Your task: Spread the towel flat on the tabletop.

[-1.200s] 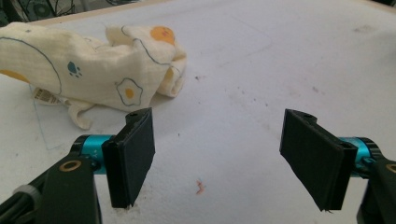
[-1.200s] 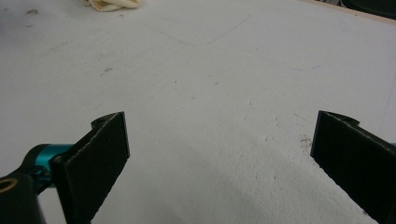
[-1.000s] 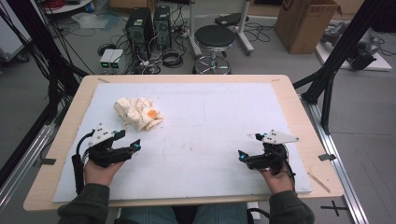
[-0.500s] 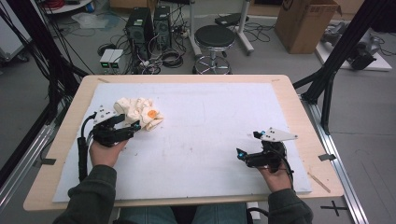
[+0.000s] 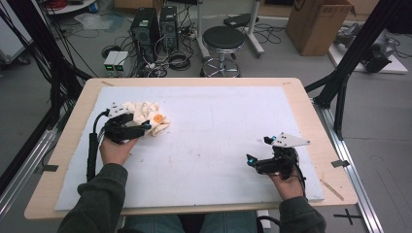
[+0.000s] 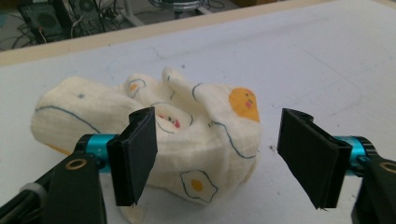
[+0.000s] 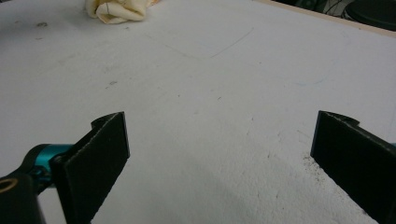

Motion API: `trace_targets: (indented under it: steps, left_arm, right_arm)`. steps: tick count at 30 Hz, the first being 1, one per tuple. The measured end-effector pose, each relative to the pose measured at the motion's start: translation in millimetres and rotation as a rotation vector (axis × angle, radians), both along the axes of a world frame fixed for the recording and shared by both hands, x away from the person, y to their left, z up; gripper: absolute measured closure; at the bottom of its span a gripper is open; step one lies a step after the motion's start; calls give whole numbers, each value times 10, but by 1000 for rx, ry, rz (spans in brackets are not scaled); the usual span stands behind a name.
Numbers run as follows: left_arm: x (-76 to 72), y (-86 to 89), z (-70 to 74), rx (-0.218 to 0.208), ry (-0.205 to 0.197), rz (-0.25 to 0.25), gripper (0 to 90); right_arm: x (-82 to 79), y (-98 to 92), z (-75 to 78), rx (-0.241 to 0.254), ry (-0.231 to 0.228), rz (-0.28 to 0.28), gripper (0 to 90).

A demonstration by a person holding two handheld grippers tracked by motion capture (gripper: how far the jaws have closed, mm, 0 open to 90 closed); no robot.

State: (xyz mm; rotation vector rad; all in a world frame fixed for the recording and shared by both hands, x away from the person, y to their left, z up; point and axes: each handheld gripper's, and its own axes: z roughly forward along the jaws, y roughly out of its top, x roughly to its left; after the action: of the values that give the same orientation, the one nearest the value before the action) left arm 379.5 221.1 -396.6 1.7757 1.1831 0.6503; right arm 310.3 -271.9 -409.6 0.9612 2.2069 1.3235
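Observation:
A crumpled cream cloth [image 5: 145, 112] printed with fried eggs and small faces lies at the far left of the white mat [image 5: 218, 121]. My left gripper [image 5: 141, 127] is right at the cloth's near side. In the left gripper view its jaws have just been opening and stand wide apart, and the cloth [image 6: 205, 121] bulges into the gap of the left gripper [image 6: 222, 149] without either pad pressing on it. My right gripper [image 5: 259, 149] rests low at the right front of the mat. The right gripper [image 7: 219, 154] is open over bare mat, with the cloth [image 7: 119, 9] far off.
The mat covers a wooden table [image 5: 311, 107] whose rim shows all round. Beyond the far edge stand a black stool [image 5: 223, 39], computer towers [image 5: 153, 24] with cables and a cardboard box [image 5: 318, 22]. Black frame posts [image 5: 350, 68] rise at both sides.
My left gripper has moved away from the front edge up to the cloth, which has not shifted. The right gripper has stayed in place.

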Motion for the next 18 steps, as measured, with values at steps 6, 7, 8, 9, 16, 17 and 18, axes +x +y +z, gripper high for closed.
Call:
trace_targets:
  steps: [6, 7, 8, 9, 16, 17, 18]
  left_arm:
    - [80, -42, -93, 32, 11, 11, 262]
    - [106, -50, -126, 33, 18, 22, 263]
    - [106, -50, -126, 33, 18, 22, 263]
    - [121, -52, -141, 39, 23, 21, 263]
    - [194, -68, -243, 79, 57, 61, 339]
    - [203, -67, -254, 81, 63, 67, 355]
    - [213, -66, -267, 84, 66, 74, 355]
  right_arm:
    - [8, 17, -6, -1, 9, 6, 37]
    - [9, 20, -6, -1, 8, 7, 36]
    - [9, 20, -6, -1, 8, 7, 36]
    - [14, 20, -7, -2, 3, 11, 37]
    - [18, 22, -4, 0, 0, 9, 36]
    - [16, 21, -4, 0, 1, 9, 37]
    - [16, 21, -4, 0, 1, 9, 37]
